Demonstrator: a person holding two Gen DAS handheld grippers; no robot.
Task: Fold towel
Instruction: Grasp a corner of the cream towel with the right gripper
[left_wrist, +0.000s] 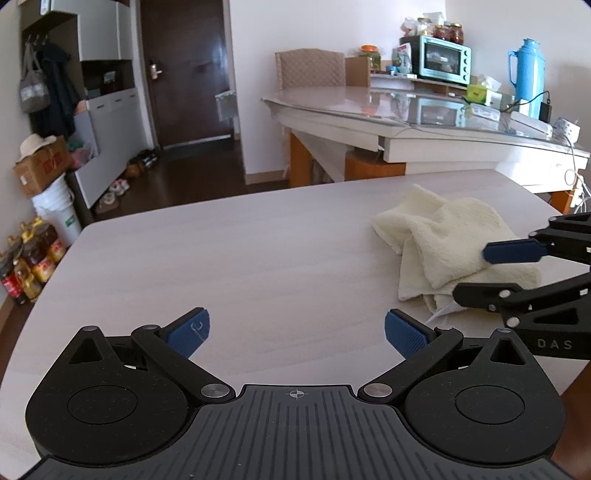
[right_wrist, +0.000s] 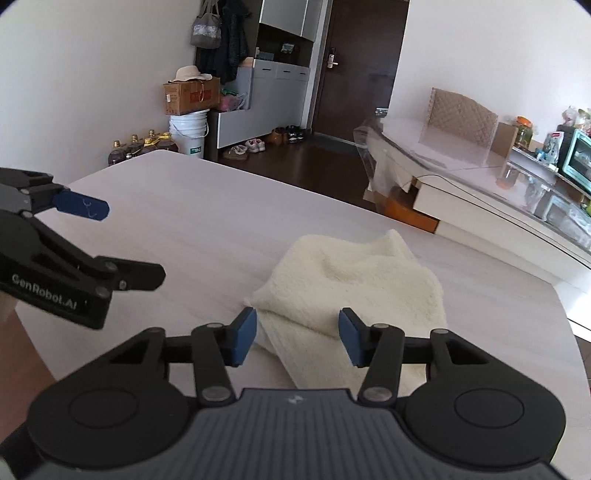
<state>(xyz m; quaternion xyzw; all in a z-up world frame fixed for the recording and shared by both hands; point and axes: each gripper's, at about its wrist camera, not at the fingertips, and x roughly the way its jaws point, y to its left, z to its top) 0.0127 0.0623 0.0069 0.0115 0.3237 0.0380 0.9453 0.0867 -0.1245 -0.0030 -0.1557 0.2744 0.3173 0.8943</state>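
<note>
Pale wood-grain table (left_wrist: 221, 258), rounded corners. 1 cream towel (left_wrist: 454, 240) lies rumpled on its right side, loosely folded in layers.

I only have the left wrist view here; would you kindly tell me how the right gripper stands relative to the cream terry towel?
Observer: The right gripper is open, its blue pads on either side of the near edge of the cream terry towel, gripping nothing.
Operator: Thank you. How does the towel lie on that side?
Observer: It is loosely bunched, with a flatter layer sticking out underneath toward the gripper.
Operator: And where is my left gripper from there?
Observer: The left gripper is open over the bare pale wooden table, off to the towel's left and apart from it.
</note>
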